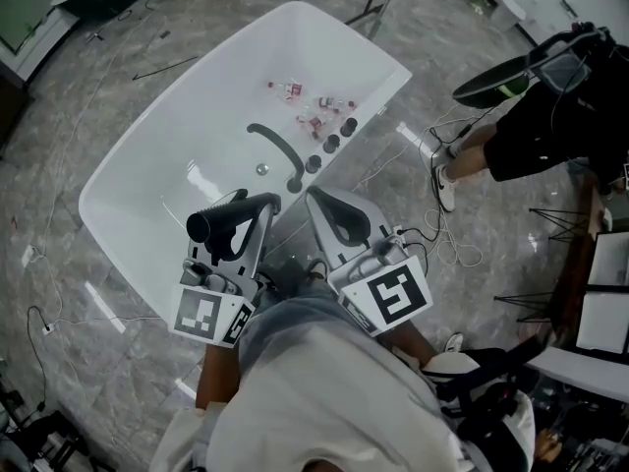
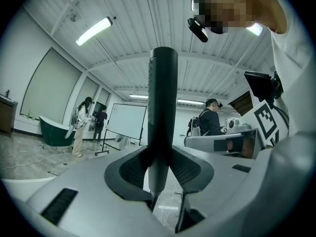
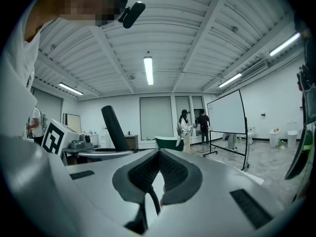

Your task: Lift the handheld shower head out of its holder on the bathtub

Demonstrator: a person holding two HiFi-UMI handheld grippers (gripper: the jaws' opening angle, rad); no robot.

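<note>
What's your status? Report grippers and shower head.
Left gripper shut on shower head, held up over the bathtub. Right gripper shut, empty. Nothing seen in the way.

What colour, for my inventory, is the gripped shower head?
Matte black shower head; left gripper view.

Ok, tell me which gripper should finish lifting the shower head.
Left. The left gripper is clamped on the shower head; the right gripper is shut and empty beside it.
</note>
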